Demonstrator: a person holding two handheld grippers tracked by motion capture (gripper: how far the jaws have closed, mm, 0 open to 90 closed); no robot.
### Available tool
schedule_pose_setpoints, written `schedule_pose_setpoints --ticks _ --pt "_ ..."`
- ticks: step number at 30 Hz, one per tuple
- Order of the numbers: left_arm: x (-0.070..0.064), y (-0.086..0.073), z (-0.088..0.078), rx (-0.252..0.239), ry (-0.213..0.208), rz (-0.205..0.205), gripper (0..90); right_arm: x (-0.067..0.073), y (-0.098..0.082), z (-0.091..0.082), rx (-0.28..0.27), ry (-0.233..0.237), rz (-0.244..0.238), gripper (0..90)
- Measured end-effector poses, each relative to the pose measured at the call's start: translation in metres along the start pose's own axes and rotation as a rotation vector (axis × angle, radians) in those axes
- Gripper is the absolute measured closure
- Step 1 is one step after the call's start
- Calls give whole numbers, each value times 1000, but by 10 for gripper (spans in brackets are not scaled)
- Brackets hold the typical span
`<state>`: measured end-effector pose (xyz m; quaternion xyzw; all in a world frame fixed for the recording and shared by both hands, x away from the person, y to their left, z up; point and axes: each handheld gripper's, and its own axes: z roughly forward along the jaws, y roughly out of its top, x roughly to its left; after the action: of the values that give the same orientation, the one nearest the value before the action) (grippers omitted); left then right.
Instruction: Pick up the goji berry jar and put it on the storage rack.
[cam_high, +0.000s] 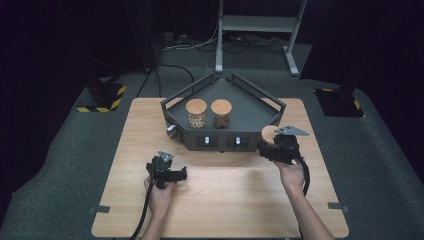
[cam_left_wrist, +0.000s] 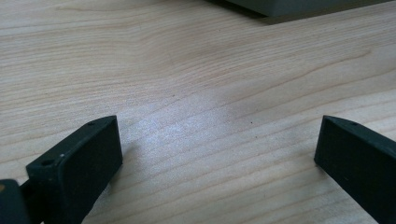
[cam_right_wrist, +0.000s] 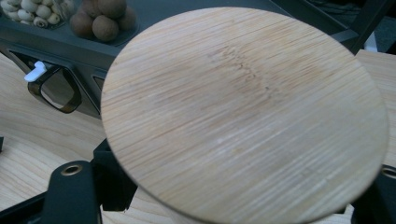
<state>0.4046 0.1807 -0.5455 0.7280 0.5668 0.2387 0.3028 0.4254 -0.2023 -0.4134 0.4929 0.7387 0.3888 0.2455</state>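
- The wooden tabletop (cam_high: 220, 200) is carrying everything, with a wide bare stretch lying between the person's two hands.
- A dark five-sided tray (cam_high: 252, 117) is sitting at the far middle of the tabletop, its front wall showing small white latches (cam_right_wrist: 35, 72) in the right tool view.
- Two jars are standing side by side inside the tray: the pale-nut jar (cam_high: 196, 114) on the left and the brown-ball jar (cam_high: 221, 113) just beside it on the right, both wearing round wooden lids.
- The lidded jar (cam_right_wrist: 245, 116) is sitting between the jaws of the right tool (cam_high: 272, 147), just off the tray's front right corner; its round bamboo lid is tilting toward the camera in the right tool view.
- The right tool is clenching on this lidded jar, with the person's right hand (cam_high: 292, 175) gripping it from behind.
- The left tool (cam_left_wrist: 217, 154) is hanging released, jaws standing wide apart with bare wood between them, low over the tabletop at front left and well apart from the tray.
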Motion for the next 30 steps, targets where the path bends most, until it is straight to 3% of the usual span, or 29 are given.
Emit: schedule_pose_setpoints --ticks 30 --pt "0 0 0 0 0 0 9 -1 26 -15 -35 15 7 256"
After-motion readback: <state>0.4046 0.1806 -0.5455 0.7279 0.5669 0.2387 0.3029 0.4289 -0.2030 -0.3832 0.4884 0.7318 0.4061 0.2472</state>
